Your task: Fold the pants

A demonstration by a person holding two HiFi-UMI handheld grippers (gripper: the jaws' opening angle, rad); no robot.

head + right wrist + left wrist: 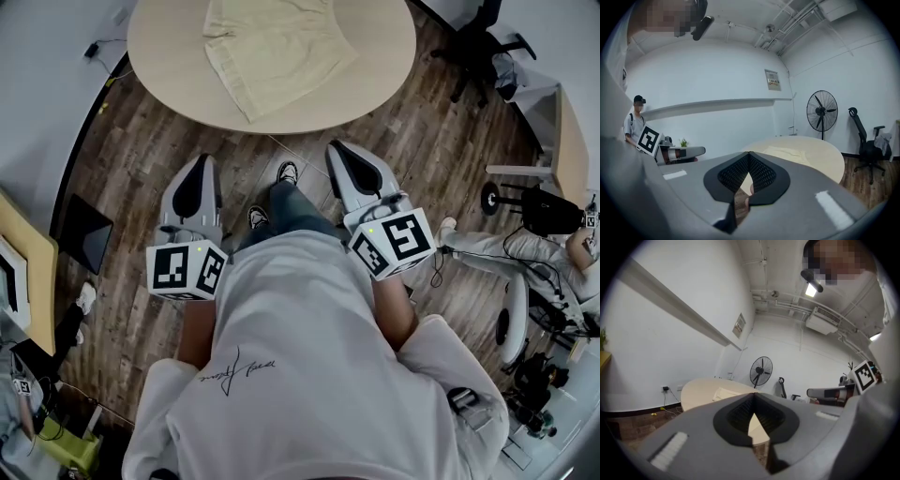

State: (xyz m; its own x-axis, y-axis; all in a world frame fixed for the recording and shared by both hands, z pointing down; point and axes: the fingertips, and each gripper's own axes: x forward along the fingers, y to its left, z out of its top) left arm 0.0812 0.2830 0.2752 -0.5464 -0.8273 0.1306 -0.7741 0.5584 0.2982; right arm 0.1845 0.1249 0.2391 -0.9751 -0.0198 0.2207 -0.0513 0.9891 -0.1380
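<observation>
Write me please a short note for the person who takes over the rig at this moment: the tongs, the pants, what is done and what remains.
Left tongs: shut, nothing between them, held above the wooden floor, short of the table.
Right tongs: shut and empty too, beside the left ones.
Pants: light-coloured, lying on the round table, touched by neither tongs.
Done: unclear. The cloth lies flat and fairly compact, but the views do not show whether it is fully folded.
Left: probably step up to the table, check the pants, and fold or finish folding if needed.
</observation>
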